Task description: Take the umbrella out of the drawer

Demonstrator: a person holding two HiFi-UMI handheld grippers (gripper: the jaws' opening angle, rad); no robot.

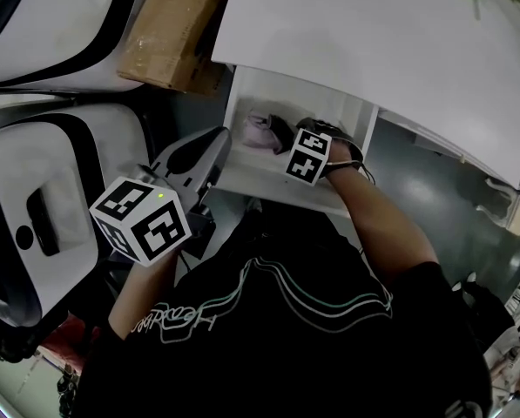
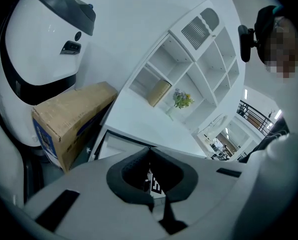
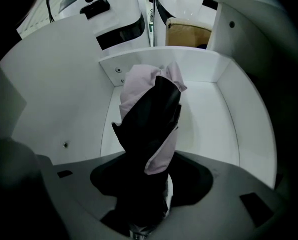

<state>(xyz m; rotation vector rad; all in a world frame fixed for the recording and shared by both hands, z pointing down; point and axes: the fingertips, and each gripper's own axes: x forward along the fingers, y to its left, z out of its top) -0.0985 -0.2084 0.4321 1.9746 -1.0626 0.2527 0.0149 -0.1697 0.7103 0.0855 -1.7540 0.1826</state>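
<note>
The white drawer (image 1: 273,184) stands pulled out under the cabinet top. In it lies a folded umbrella (image 1: 266,130) of lilac and black cloth. My right gripper (image 1: 305,133) reaches steeply down into the drawer, its marker cube (image 1: 309,157) above it. In the right gripper view the umbrella (image 3: 151,114) runs from the drawer's back wall (image 3: 198,69) down between the right gripper (image 3: 149,164) jaws, which stand wide around it; I see no pad pressing on it. My left gripper (image 1: 197,152) hovers left of the drawer, shut and empty (image 2: 149,151).
A cardboard box (image 1: 172,33) lies left of the cabinet top (image 1: 373,42). White and black machine shells (image 1: 33,207) crowd the left side. The left gripper view shows a white shelf unit (image 2: 188,69) with a small plant (image 2: 182,99).
</note>
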